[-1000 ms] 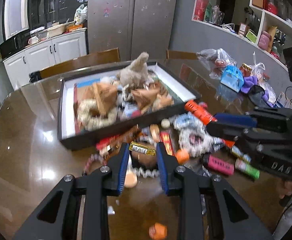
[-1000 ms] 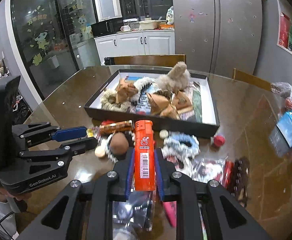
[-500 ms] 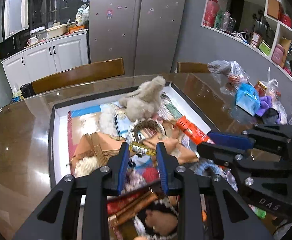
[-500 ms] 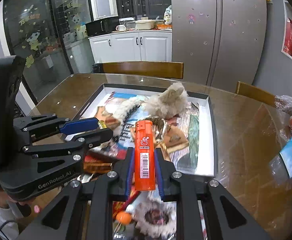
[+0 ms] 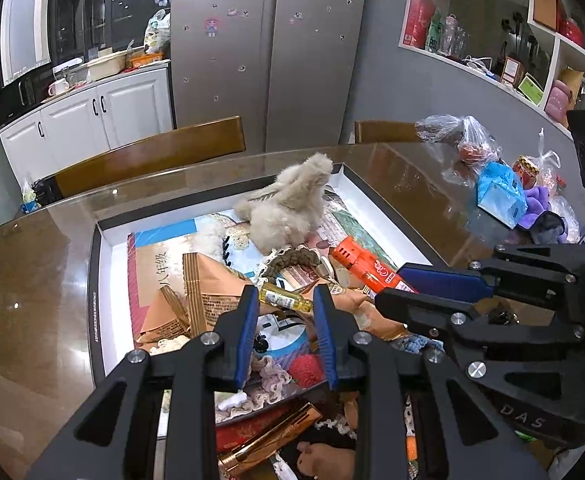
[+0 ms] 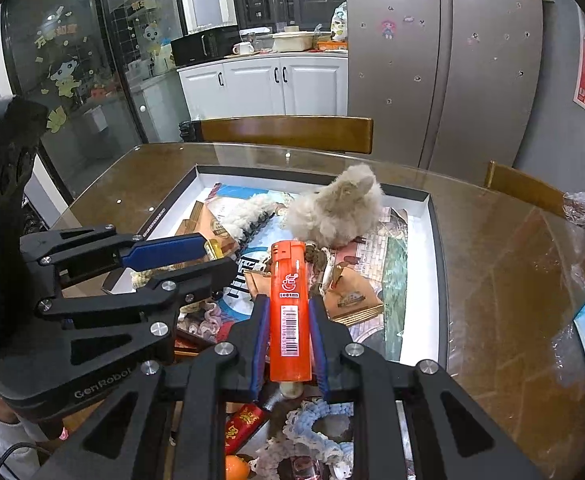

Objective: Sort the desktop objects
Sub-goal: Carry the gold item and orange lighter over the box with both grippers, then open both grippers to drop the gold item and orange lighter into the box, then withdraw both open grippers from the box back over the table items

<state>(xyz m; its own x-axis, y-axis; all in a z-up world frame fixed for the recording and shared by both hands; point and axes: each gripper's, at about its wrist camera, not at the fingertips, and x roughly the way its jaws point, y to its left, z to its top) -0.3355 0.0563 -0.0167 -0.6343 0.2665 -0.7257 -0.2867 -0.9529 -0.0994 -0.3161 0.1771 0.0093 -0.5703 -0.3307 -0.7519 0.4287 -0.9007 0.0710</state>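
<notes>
Orange plastic lighter (image 6: 289, 312) with a white barcode label stands lengthwise between the right gripper's (image 6: 288, 312) blue pads, clamped, its top pointing away over the black-rimmed white tray (image 6: 420, 240). The small yellow-labelled glass bottle (image 5: 283, 299) lies crosswise between the left gripper's (image 5: 285, 300) tips, pinched at both ends, above the tray. The left gripper's body reads "GenRobot". Farther in the tray sits a fluffy beige plush toy (image 5: 288, 208).

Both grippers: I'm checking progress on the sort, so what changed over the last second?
Both moved from the loose pile in front of the box to over its contents. The right gripper still clamps the orange lighter; the left gripper's fingers still hold the small yellow bottle. Nothing released; the fluffy toy stays put.
</notes>
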